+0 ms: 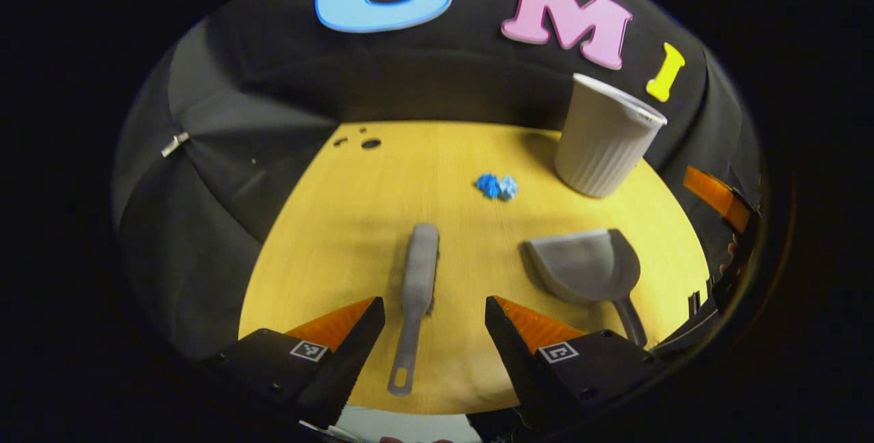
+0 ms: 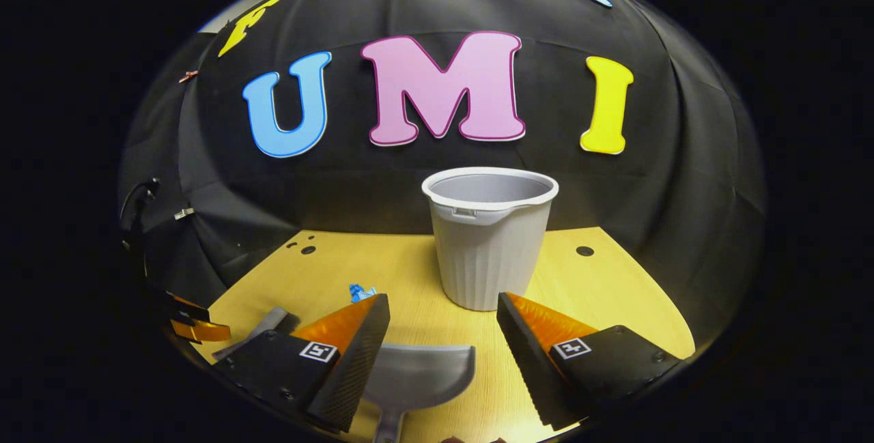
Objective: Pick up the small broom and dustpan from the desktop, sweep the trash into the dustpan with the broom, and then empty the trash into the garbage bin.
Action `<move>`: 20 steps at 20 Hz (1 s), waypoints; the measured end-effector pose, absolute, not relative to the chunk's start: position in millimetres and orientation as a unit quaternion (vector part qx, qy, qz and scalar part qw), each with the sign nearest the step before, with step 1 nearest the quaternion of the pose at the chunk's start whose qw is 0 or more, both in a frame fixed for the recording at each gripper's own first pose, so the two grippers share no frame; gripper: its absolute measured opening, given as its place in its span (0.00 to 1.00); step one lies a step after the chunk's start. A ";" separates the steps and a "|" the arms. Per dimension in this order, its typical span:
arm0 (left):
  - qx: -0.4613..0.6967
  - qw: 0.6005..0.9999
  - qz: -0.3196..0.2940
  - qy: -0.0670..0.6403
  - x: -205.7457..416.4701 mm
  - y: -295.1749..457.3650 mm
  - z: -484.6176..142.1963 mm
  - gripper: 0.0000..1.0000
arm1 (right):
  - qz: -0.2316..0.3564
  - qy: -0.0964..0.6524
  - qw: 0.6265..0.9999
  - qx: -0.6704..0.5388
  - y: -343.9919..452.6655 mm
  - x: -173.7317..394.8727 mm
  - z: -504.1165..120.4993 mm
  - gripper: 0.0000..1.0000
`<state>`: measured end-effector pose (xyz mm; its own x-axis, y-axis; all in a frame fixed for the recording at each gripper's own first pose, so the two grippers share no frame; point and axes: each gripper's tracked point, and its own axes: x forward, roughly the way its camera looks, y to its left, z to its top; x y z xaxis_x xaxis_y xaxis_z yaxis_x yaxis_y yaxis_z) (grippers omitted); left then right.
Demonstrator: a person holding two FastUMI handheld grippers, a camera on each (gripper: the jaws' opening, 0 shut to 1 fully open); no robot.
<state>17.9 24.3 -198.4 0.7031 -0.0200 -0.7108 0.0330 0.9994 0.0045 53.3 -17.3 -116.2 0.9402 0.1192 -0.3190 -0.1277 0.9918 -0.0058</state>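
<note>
Both claws spread wide and empty, left claw (image 1: 435,323) straddling the broom (image 1: 415,293) handle, right claw (image 2: 442,330) over the dustpan (image 2: 420,373), likely lined up for pickup; blue trash (image 1: 497,186) lies farther on the table (image 1: 355,224), near the bin (image 2: 489,238).

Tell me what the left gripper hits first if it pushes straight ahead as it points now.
Probably the grey small broom: it lies on the yellow desktop between the open left gripper fingers, handle nearest. Depth is uncertain.

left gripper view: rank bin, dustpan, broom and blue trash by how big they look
1. garbage bin, largest.
2. dustpan and broom: too close to rank; the broom is longer, the dustpan wider.
3. blue trash, smallest.
</note>
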 end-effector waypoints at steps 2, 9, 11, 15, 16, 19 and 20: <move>0.021 0.898 -0.018 0.440 22.4 29.4 -226.8 0.96 | 0.051 0.176 0.983 -0.012 -15.3 48.8 -122.3 0.98; 0.068 0.833 -0.030 0.548 37.7 57.4 -292.8 0.95 | 0.014 0.233 0.972 -0.020 -4.6 31.0 -147.7 0.98; 0.057 0.820 -0.027 0.570 39.4 62.0 -308.6 0.96 | 0.007 0.246 0.969 -0.021 -3.6 25.6 -153.6 0.98; 0.046 0.806 -0.021 0.590 53.3 60.6 -319.0 0.91 | -0.003 0.287 0.958 -0.027 -0.9 8.2 -171.5 0.98; 0.045 0.799 -0.018 0.599 51.8 58.0 -322.9 0.80 | -0.001 0.301 0.953 -0.029 1.6 3.8 -176.7 0.98; 0.039 0.792 -0.009 0.610 47.5 49.5 -322.2 0.41 | 0.015 0.352 0.936 -0.010 10.8 -9.0 -195.0 0.98; 0.038 0.793 -0.007 0.608 48.8 48.2 -322.0 0.31 | 0.022 0.370 0.929 -0.003 12.8 -12.0 -200.6 0.98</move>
